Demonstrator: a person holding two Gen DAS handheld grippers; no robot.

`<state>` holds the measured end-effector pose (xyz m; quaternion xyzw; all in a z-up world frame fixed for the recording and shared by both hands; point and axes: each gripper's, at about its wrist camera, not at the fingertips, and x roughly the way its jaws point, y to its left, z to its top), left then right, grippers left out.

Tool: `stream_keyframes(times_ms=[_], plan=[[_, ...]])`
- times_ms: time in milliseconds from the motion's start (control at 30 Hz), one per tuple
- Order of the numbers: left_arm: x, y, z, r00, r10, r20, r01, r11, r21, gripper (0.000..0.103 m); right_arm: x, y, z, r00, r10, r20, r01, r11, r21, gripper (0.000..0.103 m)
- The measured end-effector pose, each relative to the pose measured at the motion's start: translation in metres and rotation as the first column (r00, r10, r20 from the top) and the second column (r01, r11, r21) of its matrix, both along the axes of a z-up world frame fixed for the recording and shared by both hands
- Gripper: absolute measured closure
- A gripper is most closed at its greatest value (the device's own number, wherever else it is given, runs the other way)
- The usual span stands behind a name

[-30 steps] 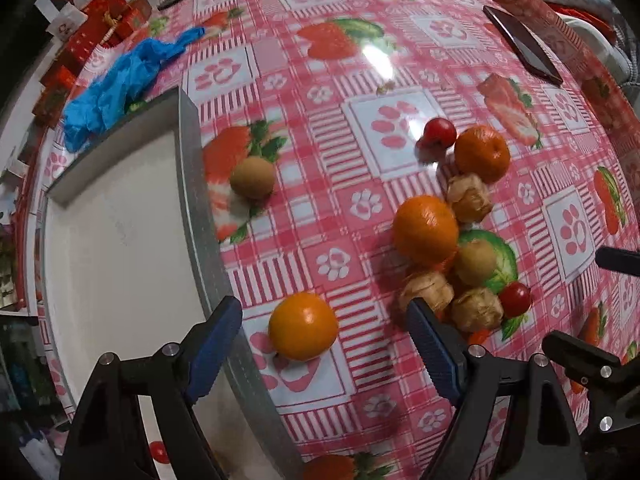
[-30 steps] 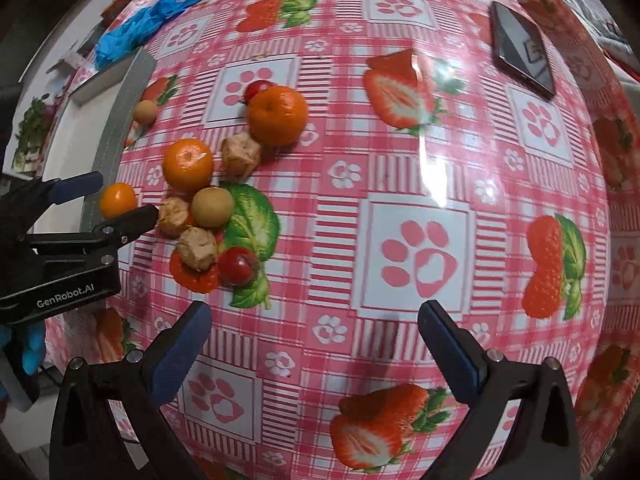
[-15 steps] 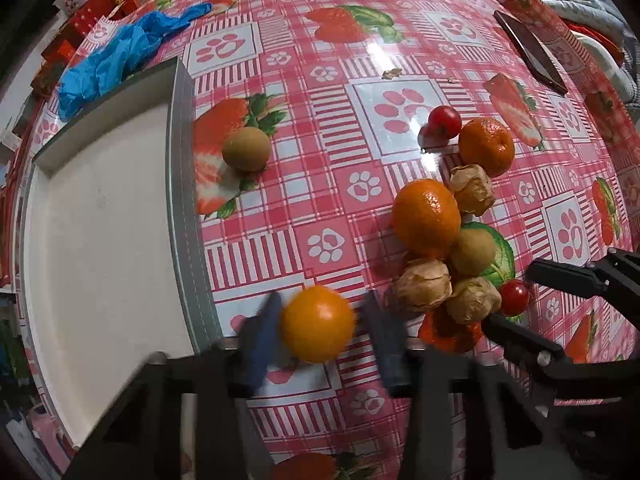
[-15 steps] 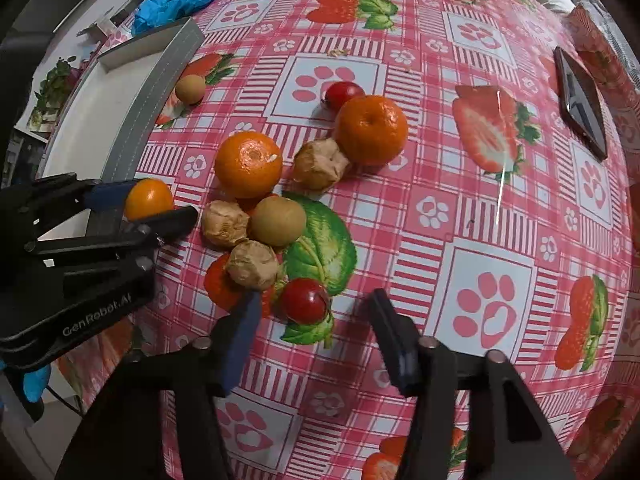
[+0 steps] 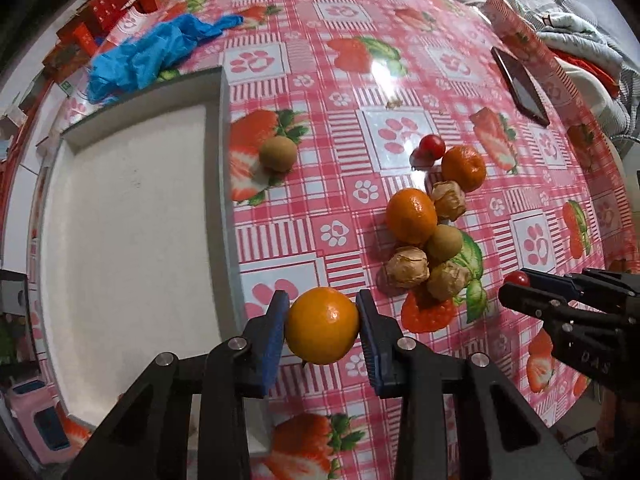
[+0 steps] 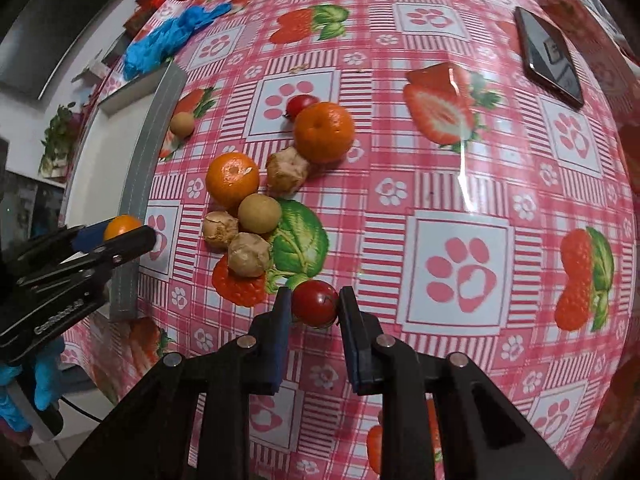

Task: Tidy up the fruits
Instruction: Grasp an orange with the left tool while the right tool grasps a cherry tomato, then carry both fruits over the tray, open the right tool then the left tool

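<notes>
My left gripper (image 5: 322, 326) is shut on a small orange (image 5: 322, 325), just right of the white tray's grey rim (image 5: 224, 208); it also shows in the right wrist view (image 6: 122, 227). My right gripper (image 6: 314, 307) is shut on a cherry tomato (image 6: 315, 307), seen too in the left wrist view (image 5: 516, 278). On the pink cloth lie two more oranges (image 6: 233, 179) (image 6: 324, 132), three wrinkled brown fruits (image 6: 248, 254), a smooth tan fruit (image 6: 259, 213), a second tomato (image 6: 301, 105) and a lone tan fruit (image 5: 277, 153) by the tray.
A blue glove (image 5: 152, 56) and red boxes (image 5: 100, 12) lie beyond the tray's far end. A black phone (image 6: 548, 56) lies at the far right of the table. Bedding (image 5: 532, 4) lies past the table's far edge.
Both grippers went from wide open to shut. The left closed on the small orange by the tray. The right moved left to the fruit cluster and closed on the cherry tomato.
</notes>
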<state>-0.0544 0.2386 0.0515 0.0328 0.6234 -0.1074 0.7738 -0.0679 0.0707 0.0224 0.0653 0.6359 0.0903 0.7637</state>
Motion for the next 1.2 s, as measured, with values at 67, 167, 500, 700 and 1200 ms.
stream_keyframes(times_ms=[67,167,500,700,1200], plan=[[0.003,0.001,0.003,1.000,0.009,0.020,-0.010,1.000,0.010,0.067,0.000,0.000,0.002,1.000,-0.007,0.000,0.007,1.000,0.003,0.077],[0.006,0.006,0.008,0.999,0.017,0.038,-0.019,0.999,0.030,0.067,0.004,-0.002,0.003,1.000,-0.015,-0.002,0.015,1.000,0.009,0.077],[0.001,0.049,0.014,0.991,0.115,0.066,-0.118,0.992,0.047,0.067,0.012,0.037,0.018,0.999,0.036,0.017,-0.037,0.999,0.016,0.077],[-0.005,0.086,0.014,0.980,0.185,0.074,-0.190,0.980,0.065,0.067,0.016,0.075,0.024,0.996,0.088,0.023,-0.089,0.996,0.032,0.077],[-0.008,0.156,-0.004,0.953,0.297,0.066,-0.302,0.948,0.104,0.067,0.036,0.176,0.025,0.977,0.210,0.030,-0.212,0.973,0.087,0.077]])
